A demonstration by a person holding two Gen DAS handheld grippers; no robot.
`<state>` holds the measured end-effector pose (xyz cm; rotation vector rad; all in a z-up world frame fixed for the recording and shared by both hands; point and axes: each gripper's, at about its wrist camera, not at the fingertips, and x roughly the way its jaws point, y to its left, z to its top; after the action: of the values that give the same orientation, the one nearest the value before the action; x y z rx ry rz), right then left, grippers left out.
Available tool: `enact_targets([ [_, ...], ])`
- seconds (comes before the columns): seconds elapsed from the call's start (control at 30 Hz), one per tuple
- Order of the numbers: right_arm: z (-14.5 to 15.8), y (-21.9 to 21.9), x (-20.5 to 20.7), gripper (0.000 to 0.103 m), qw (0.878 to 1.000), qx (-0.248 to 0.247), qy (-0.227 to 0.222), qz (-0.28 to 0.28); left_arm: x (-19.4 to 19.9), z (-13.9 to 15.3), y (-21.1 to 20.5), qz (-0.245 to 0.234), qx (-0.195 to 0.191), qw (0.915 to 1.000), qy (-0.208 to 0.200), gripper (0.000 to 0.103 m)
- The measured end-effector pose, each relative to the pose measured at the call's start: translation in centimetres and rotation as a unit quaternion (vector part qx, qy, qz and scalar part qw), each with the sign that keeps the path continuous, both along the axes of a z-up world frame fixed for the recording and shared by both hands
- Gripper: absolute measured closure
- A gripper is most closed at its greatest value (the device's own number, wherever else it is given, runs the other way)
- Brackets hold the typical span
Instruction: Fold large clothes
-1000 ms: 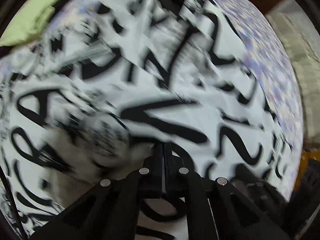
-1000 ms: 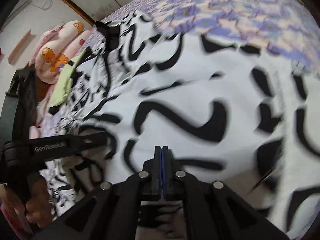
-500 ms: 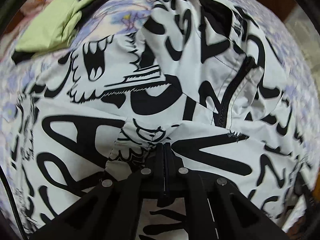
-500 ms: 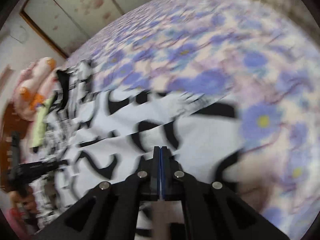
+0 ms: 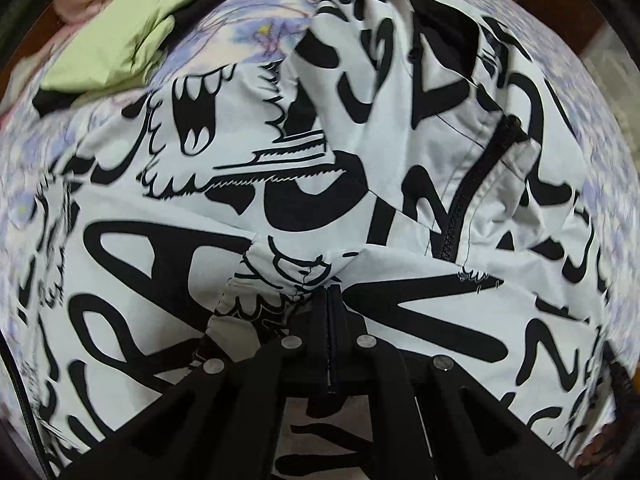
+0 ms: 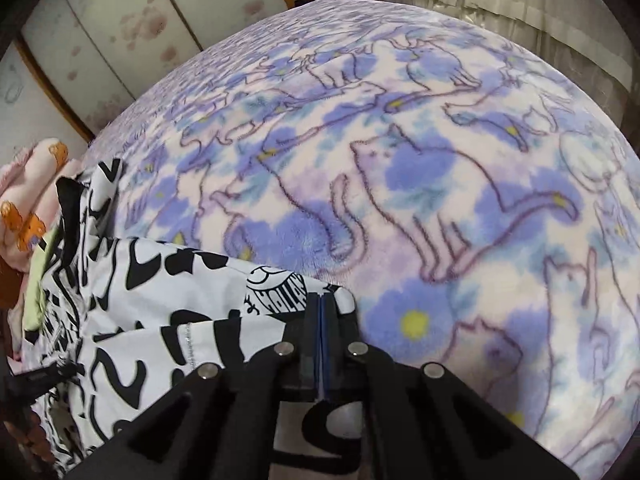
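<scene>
The white jacket (image 5: 248, 216) with black graffiti lettering lies spread on the bed, over a blanket (image 6: 420, 184) printed with purple flowers and cat outlines. In the left wrist view the jacket fills nearly the whole frame, so its outer edges are cut off and its overall shape is hard to read; a black zipper (image 5: 476, 188) runs slantwise across it, right of the middle, half covered by a folded flap. Beyond the jacket's far left corner a folded green garment (image 5: 120, 36) lies on the blanket, partly out of frame.

The left claw (image 5: 329, 292) points steeply down at the jacket, its jaws together and pinching a puckered gather of the cloth at its tip. How much fabric sits between the pads is hidden by the jaws themselves.

The right claw (image 6: 321, 300) tilts down at the jacket's right edge, jaws clamped on a corner of the cloth, with bare blanket beyond. At the left edge of this view, past the jacket, a pink cushion (image 6: 28, 184) with orange bears is cut off.
</scene>
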<state>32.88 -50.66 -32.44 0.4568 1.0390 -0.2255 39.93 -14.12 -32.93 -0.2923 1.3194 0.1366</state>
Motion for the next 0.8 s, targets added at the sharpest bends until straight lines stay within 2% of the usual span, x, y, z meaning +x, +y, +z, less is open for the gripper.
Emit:
enact_targets([
  [0.1, -1.4, -1.9, -1.1, 0.103, 0.997, 0.071, -0.027, -0.028, -0.4, -0.5, 0.6, 0.002, -0.008, 1.0, -0.004, 0.102],
  [0.17, -1.7, -2.4, -1.2, 0.103, 0.995, 0.088, -0.03, -0.031, -0.4, -0.6, 0.6, -0.002, -0.007, 0.9999, -0.007, 0.102],
  [0.4, -1.7, -2.2, -0.9, 0.103, 0.997, 0.068, -0.02, -0.007, -1.4, -0.7, 1.1, 0.026, -0.034, 0.9987, -0.026, 0.102],
  [0.5, -1.6, -2.2, -1.0, 0.103, 0.998, 0.065, -0.019, -0.006, -1.7, -0.9, 1.4, 0.023, -0.043, 0.9985, -0.027, 0.102],
  [0.6, -1.5, -1.4, -0.7, 0.103, 0.999, 0.044, -0.015, 0.0, -1.6, -0.9, 2.0, 0.026, -0.063, 0.9976, -0.015, 0.102],
  [0.67, -1.3, -0.5, -0.4, 0.103, 1.0, 0.013, -0.005, 0.009, -1.4, -1.0, 2.4, 0.023, -0.074, 0.997, -0.001, 0.102],
  [0.8, -1.1, 0.5, 0.4, 0.103, 1.0, -0.019, 0.016, 0.016, -0.1, -0.9, 2.9, 0.012, -0.082, 0.9962, 0.025, 0.102],
])
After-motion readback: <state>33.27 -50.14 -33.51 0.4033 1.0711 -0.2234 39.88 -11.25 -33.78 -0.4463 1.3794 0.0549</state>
